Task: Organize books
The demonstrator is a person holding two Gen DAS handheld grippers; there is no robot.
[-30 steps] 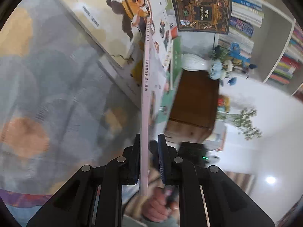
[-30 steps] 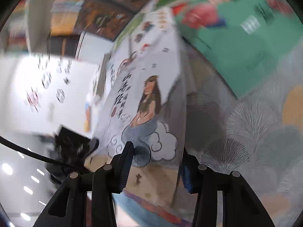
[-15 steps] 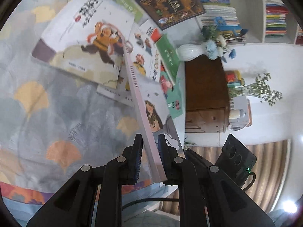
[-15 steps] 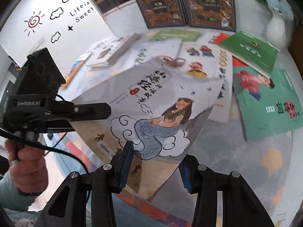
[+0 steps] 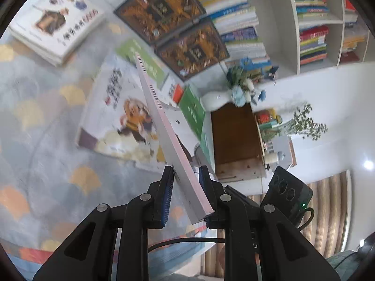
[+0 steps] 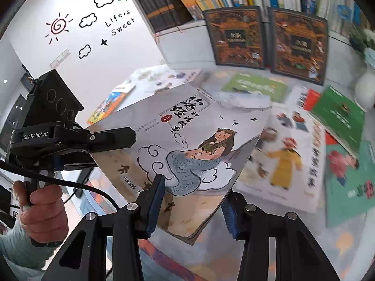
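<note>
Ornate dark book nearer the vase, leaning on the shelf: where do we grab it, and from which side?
Probably its free side edge, approached from the vase side with the jaws across the cover's thickness. The dark book stands face-out, top leaning on the shelf. Its other side edge butts against its twin.

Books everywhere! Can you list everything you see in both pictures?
rug: one, grey with yellow and orange leaves
bookshelf: one, white, packed with colourful books
mermaid book: one, grey and tan, lifted off the rug
ornate books: two, dark brown, leaning on the bookshelf
green books: three, on the rug
white picture books: several, on the rug
vase: one, white, blue flowers
cabinet: one, brown, beside the vase
left gripper: one, black, jaws just been opening, mermaid book between them
right gripper: one, black, mermaid book between its jaws
hand: one, on the left gripper's handle
</note>
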